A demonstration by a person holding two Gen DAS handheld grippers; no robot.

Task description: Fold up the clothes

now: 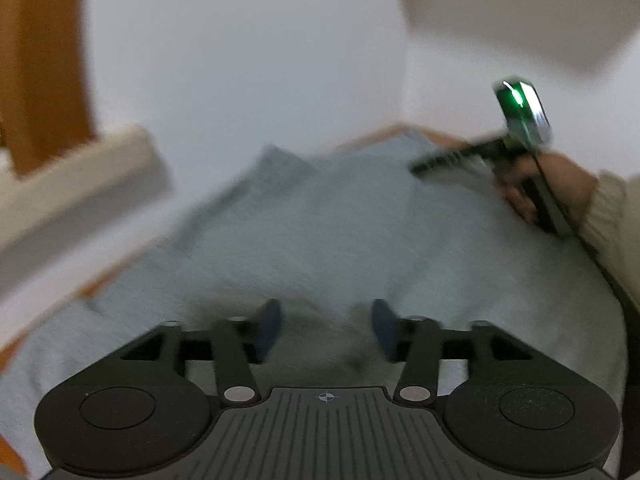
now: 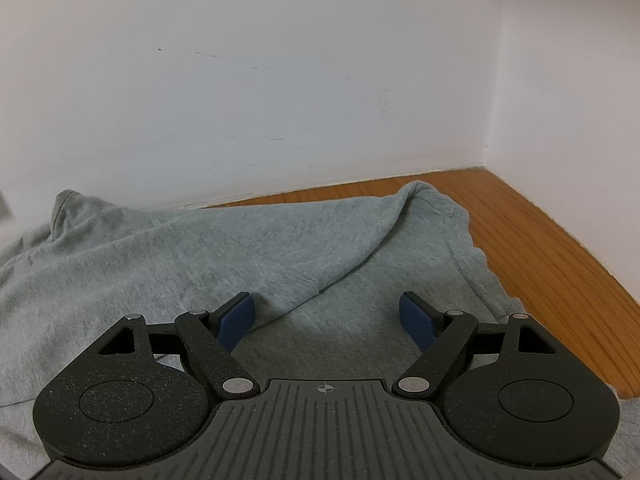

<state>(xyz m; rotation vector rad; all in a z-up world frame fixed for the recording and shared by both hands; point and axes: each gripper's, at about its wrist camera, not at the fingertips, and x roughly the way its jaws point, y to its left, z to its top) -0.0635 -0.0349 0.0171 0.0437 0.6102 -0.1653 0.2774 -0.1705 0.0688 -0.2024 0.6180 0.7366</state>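
A grey-green knit garment (image 1: 320, 232) lies spread over a wooden table, blurred in the left wrist view. My left gripper (image 1: 326, 330) hovers open just above its near part, with nothing between the blue pads. In the right wrist view the same garment (image 2: 240, 256) shows a diagonal fold and a hemmed edge (image 2: 476, 264) at the right. My right gripper (image 2: 326, 320) is open over the cloth, pads wide apart and empty. The right gripper (image 1: 452, 160) also appears at the far right of the left wrist view, held by a hand (image 1: 548, 184) in a pale sleeve.
The orange wooden table (image 2: 552, 248) is bare to the right of the garment. White walls (image 2: 280, 80) meet in a corner close behind it. A pale blurred bar (image 1: 80, 192) and a wooden post (image 1: 40, 60) stand at the left.
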